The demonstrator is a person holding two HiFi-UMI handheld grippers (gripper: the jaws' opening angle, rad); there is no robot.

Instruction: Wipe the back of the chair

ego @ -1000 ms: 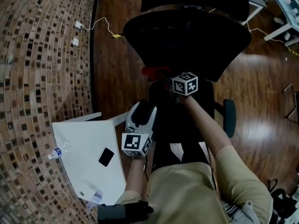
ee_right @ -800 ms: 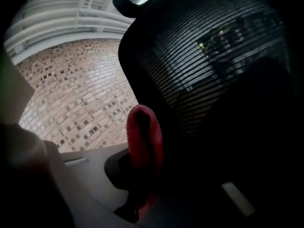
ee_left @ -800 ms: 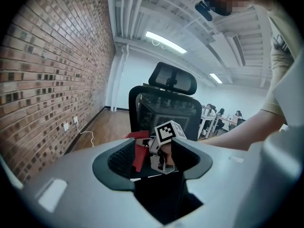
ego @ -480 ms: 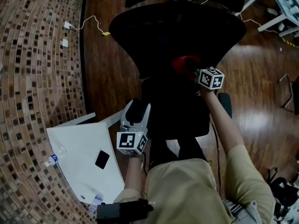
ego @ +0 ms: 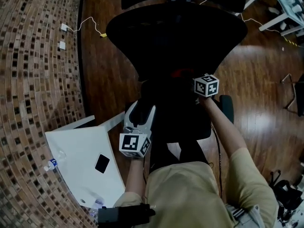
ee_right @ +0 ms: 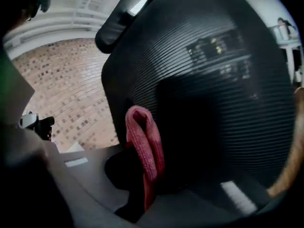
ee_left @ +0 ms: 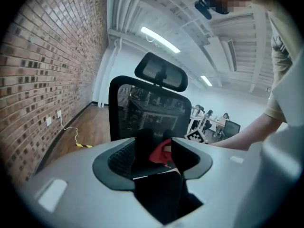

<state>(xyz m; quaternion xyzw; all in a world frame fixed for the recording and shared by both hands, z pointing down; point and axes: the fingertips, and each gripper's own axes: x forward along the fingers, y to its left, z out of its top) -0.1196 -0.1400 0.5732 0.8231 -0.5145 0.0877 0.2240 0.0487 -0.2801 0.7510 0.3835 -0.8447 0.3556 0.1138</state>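
Note:
The black mesh chair back (ego: 175, 37) fills the top middle of the head view, with its headrest (ee_left: 161, 72) above it in the left gripper view. My right gripper (ego: 192, 80) is shut on a red cloth (ego: 182, 73) and holds it against the lower part of the mesh (ee_right: 213, 80). In the right gripper view the cloth (ee_right: 142, 141) stands folded between the jaws. My left gripper (ego: 141, 109) hangs lower left of the chair, behind the seat. Its jaws (ee_left: 164, 151) stand open with nothing in them; the cloth (ee_left: 160, 154) shows far off through the gap.
A white table (ego: 80, 160) at lower left carries a dark phone (ego: 102, 163) and a water bottle (ego: 52, 164). A brick wall (ego: 33, 80) runs along the left, with a cable (ego: 90, 25) on the wooden floor. A chair armrest (ego: 227, 109) sticks out right.
The right gripper swept the red cloth rightward across the chair back, then came back a little to the left and down. The left gripper stayed where it was.

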